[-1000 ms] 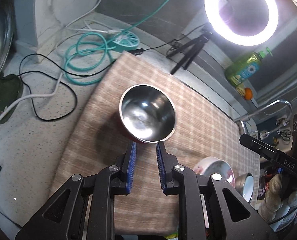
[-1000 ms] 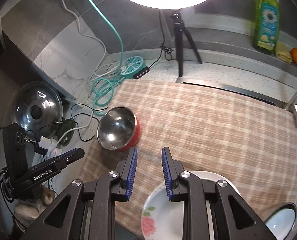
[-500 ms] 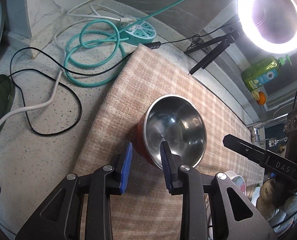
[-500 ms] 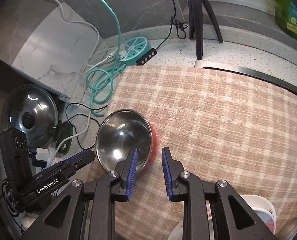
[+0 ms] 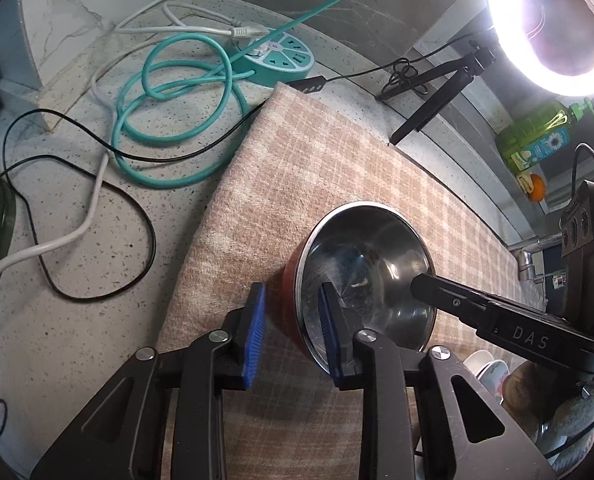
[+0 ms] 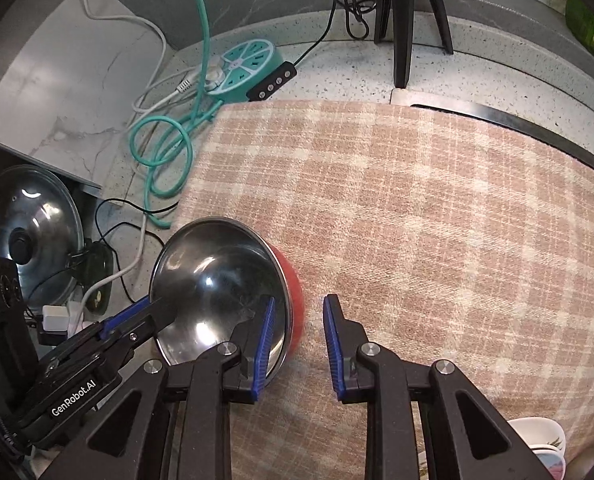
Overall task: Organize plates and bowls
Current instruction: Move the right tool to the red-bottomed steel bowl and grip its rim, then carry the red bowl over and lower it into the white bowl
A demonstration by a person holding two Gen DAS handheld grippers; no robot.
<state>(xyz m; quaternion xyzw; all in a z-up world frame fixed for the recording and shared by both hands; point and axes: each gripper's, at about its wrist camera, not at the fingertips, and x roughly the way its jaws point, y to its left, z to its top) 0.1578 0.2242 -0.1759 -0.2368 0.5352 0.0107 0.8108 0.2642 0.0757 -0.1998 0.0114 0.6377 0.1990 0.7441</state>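
Observation:
A steel bowl with a red outside (image 5: pixel 371 276) stands on the checked cloth (image 5: pixel 337 168) near its left edge. It also shows in the right wrist view (image 6: pixel 217 280). My left gripper (image 5: pixel 291 332) is open and straddles the bowl's left rim, one finger inside and one outside. My right gripper (image 6: pixel 297 344) is open and straddles the bowl's right rim the same way. White floral bowls (image 6: pixel 545 448) sit at the near right, mostly hidden.
A teal power strip (image 5: pixel 277 56) with coiled cables (image 5: pixel 169 120) lies left of the cloth on the speckled counter. A ring light tripod (image 6: pixel 401 20) and a green soap bottle (image 5: pixel 537 140) stand at the back. A pot lid (image 6: pixel 21 236) leans at the far left.
Both grippers have moved in toward the steel bowl from either side and now straddle its rim. The white dishes have slipped to the edge of both views.

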